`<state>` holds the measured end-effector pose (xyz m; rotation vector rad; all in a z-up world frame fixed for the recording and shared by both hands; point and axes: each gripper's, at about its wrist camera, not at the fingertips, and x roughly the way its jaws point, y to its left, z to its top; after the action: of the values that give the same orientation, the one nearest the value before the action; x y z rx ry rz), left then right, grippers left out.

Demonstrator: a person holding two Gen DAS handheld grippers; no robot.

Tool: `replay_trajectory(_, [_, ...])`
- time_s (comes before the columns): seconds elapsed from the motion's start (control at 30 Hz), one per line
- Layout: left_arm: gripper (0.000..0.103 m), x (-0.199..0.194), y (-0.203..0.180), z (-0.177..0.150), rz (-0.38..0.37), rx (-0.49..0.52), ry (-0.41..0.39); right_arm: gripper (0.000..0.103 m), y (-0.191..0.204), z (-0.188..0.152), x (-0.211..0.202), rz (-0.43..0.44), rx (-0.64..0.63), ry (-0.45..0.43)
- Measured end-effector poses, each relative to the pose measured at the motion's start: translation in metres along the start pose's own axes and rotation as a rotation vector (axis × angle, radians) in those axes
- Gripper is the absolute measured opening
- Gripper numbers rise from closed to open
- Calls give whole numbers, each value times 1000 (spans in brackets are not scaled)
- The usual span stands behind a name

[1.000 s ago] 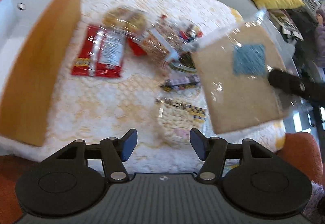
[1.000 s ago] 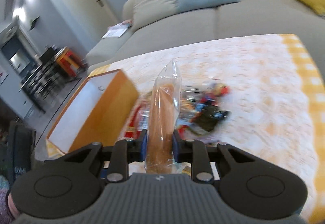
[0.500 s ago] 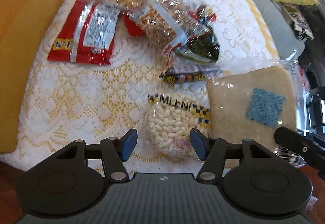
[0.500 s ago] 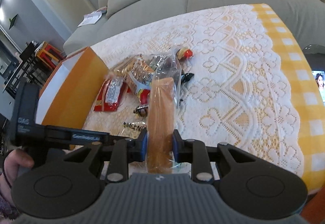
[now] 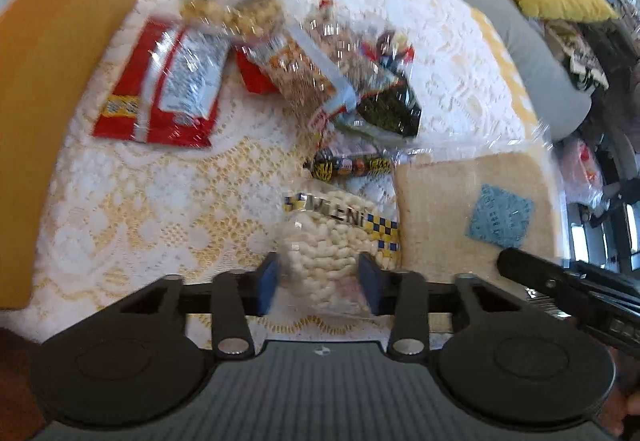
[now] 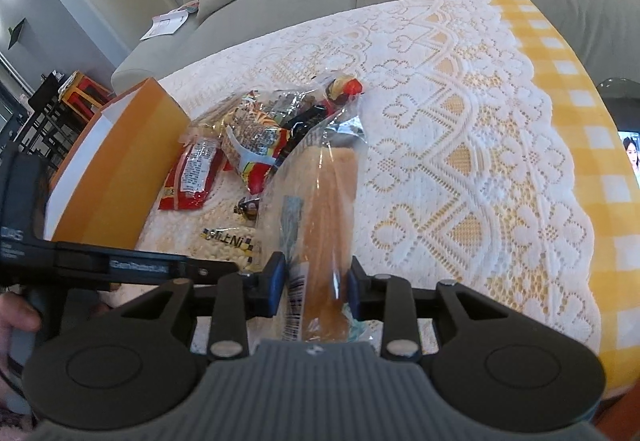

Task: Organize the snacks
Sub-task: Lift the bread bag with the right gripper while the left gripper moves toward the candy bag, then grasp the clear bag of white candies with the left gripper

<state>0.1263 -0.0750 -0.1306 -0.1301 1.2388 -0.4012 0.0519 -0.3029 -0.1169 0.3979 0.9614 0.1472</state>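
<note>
While our left gripper (image 5: 318, 283) is straddling the near end of the bag of white candies (image 5: 334, 241), its blue pads just beside the wrapper, we cannot tell whether they are pressing it. That bag is lying on the lace tablecloth (image 5: 160, 201) near the table's front edge. Our right gripper (image 6: 316, 287) is clamping the wrapped bread slice (image 6: 326, 225) on edge, just right of the candies. Farther back, the red packet (image 5: 160, 89) and a heap of clear-wrapped snacks (image 5: 320, 73) are sitting beside the orange box (image 5: 52, 81).
</note>
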Motion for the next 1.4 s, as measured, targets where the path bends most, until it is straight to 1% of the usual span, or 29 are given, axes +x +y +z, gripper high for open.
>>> replay_trajectory(0.07, [37, -15, 1, -1, -35, -13, -31, 30, -3, 0, 1, 1, 15, 4])
replay_trajectory(0.1, [36, -23, -1, -1, -64, -17, -53, 30, -4, 0, 1, 2, 19, 5])
replay_trajectory(0.13, [31, -30, -4, -1, -87, -13, -74, 30, -4, 1, 1, 1, 21, 6])
replay_trajectory(0.17, [30, -36, -9, -1, -106, 1, -92, 30, -4, 1, 1, -2, 20, 7])
replay_trajectory(0.2, [30, -40, -17, 0, -109, 20, -102, 30, -3, 0, 1, -4, 17, 7])
replay_trajectory(0.23, [28, -40, -26, 3, -99, 44, -105, 30, -3, 0, 1, -4, 13, 7])
replay_trajectory(0.3, [28, -38, -45, 4, -56, 107, -102, 30, -1, 0, 0, -7, 6, 6])
replay_trajectory(0.37, [28, -36, -62, 2, -37, 160, -107, 30, 0, 0, -2, -9, 1, 2])
replay_trajectory(0.43, [28, -35, -75, 1, -40, 198, -110, 30, 0, -1, -3, -14, 3, 1])
replay_trajectory(0.53, [26, -33, -89, 3, -54, 236, -93, 29, -3, -1, -5, -14, 23, 2])
replay_trajectory(0.73, [26, -23, -99, 3, -39, 259, -68, 29, -6, -2, -7, -9, 36, 6])
replay_trajectory(0.87, [27, -27, -102, 2, 11, 278, -93, 29, -9, -2, -6, 3, 53, 10])
replay_trajectory(1.0, [29, -27, -108, -2, 62, 330, -116, 29, -8, -2, -6, 6, 50, 11])
replay_trajectory(1.27, [29, -30, -108, -1, 58, 324, -121, 29, -9, -2, -6, 4, 56, 13])
replay_trajectory(1.33, [29, -32, -108, -1, 59, 325, -129, 29, -10, -2, -5, 3, 59, 15])
replay_trajectory(1.4, [30, -35, -107, -1, 78, 323, -152, 29, -11, -2, -5, 3, 60, 16])
